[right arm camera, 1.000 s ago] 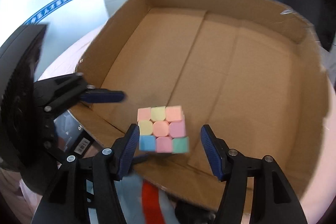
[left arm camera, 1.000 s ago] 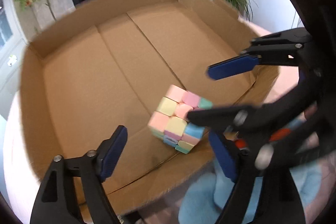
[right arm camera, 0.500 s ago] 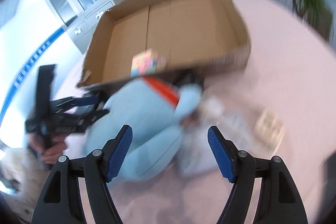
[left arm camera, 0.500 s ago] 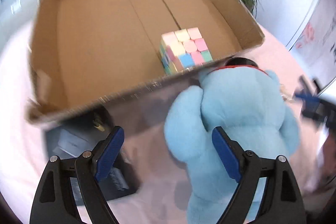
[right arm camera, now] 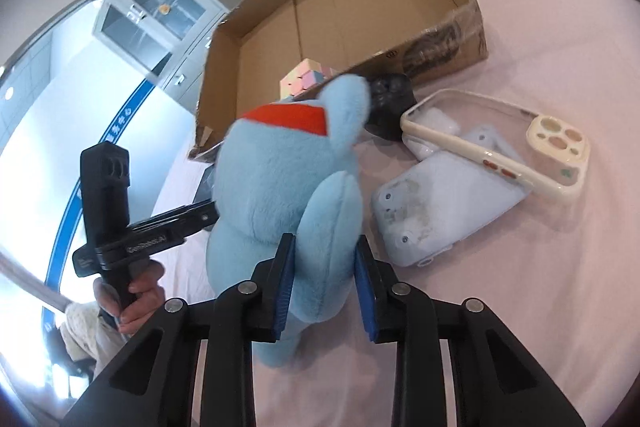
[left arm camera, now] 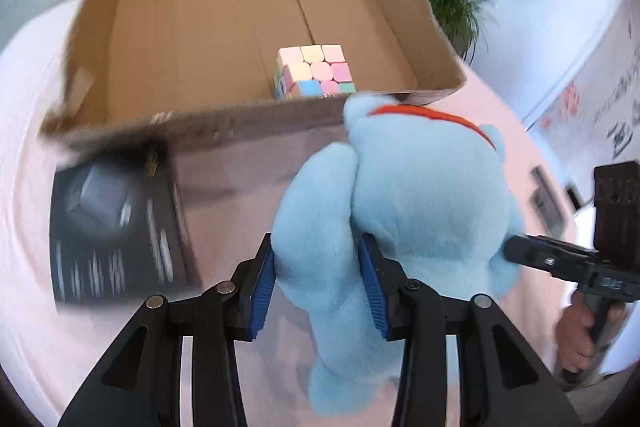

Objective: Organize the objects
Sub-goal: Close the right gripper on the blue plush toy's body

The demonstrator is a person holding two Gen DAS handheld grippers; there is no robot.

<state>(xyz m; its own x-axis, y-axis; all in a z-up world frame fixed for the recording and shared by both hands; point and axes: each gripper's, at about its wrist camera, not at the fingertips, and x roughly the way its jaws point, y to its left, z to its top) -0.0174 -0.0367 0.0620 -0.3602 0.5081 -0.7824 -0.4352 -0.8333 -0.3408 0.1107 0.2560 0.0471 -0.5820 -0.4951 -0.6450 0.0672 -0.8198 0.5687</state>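
Note:
A light blue plush toy with a red collar lies on the pink table just in front of the cardboard box. My left gripper is closing, and its blue pads press on one soft limb of the plush. My right gripper is closing too, pads squeezing another limb of the plush toy from the opposite side. A pastel puzzle cube sits inside the box near its front wall.
A black printed package lies left of the plush against the box. On the right lie a cream-rimmed clear phone case, a pale blue case and a black object. A person's hand holds the left gripper's handle.
Both grippers left the box, where the cube stays, and swung back over the table to the plush. Their wide jaws have closed onto its limbs.

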